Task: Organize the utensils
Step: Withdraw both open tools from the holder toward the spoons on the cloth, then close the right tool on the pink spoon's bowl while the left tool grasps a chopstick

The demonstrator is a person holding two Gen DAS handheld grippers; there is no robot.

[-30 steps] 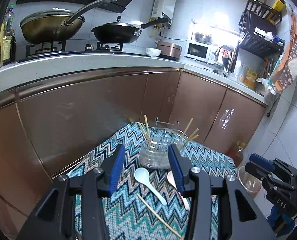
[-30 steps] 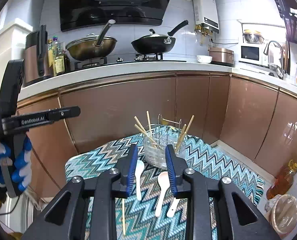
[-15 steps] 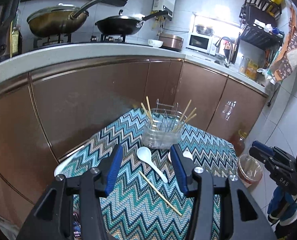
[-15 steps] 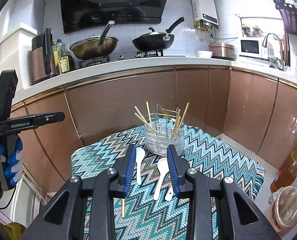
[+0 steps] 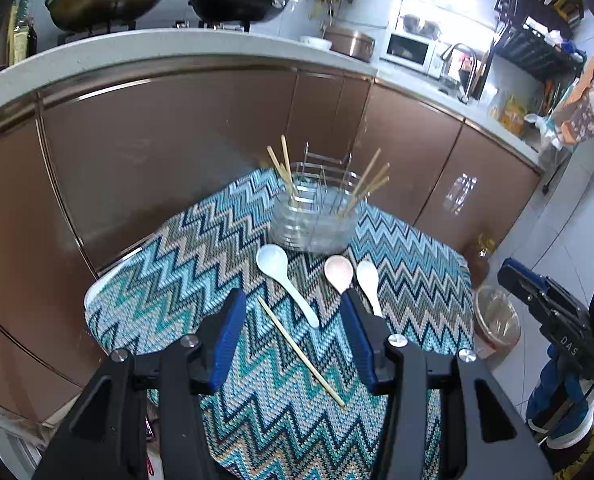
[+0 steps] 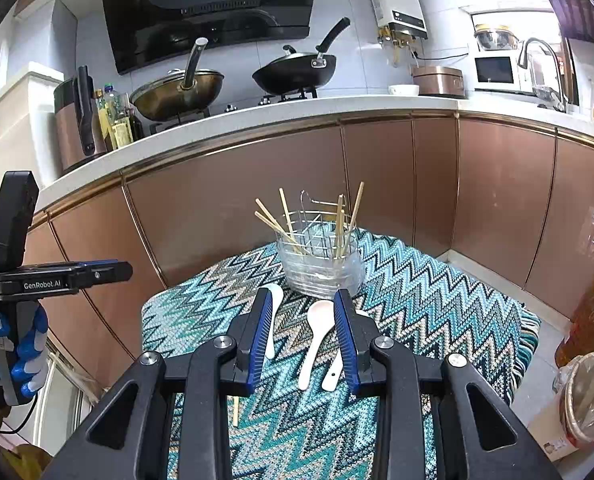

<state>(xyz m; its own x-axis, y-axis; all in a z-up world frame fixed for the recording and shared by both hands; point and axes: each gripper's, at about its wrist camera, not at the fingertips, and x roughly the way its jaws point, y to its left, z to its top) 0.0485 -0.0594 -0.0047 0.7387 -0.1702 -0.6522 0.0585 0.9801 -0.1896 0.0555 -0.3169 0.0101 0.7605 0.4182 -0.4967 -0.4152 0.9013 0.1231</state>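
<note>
A clear utensil holder (image 5: pixel 315 216) (image 6: pixel 321 264) with a wire rack and several chopsticks stands at the far side of a zigzag-cloth table (image 5: pixel 177 272) (image 6: pixel 437 304). In front of it lie a white spoon (image 5: pixel 283 280) (image 6: pixel 271 320), a pinkish spoon (image 5: pixel 338 271) (image 6: pixel 315 336), another white spoon (image 5: pixel 368 282) (image 6: pixel 335 372) and one loose chopstick (image 5: pixel 301 352) (image 6: pixel 235 410). My left gripper (image 5: pixel 293 316) is open and empty above the table's near part. My right gripper (image 6: pixel 303 312) is open and empty, with the pinkish spoon seen between its fingers.
Brown cabinets (image 6: pixel 237 216) and a counter with two woks (image 6: pixel 177 92) stand behind the table. An oil bottle (image 6: pixel 585 320) and a lined bin (image 6: pixel 589 396) sit on the floor at the right. The right gripper shows at the left wrist view's right edge (image 5: pixel 553 316).
Both grippers have pulled back and risen from the holder, so more of the table shows. Both stay open and empty. The utensils have not moved.
</note>
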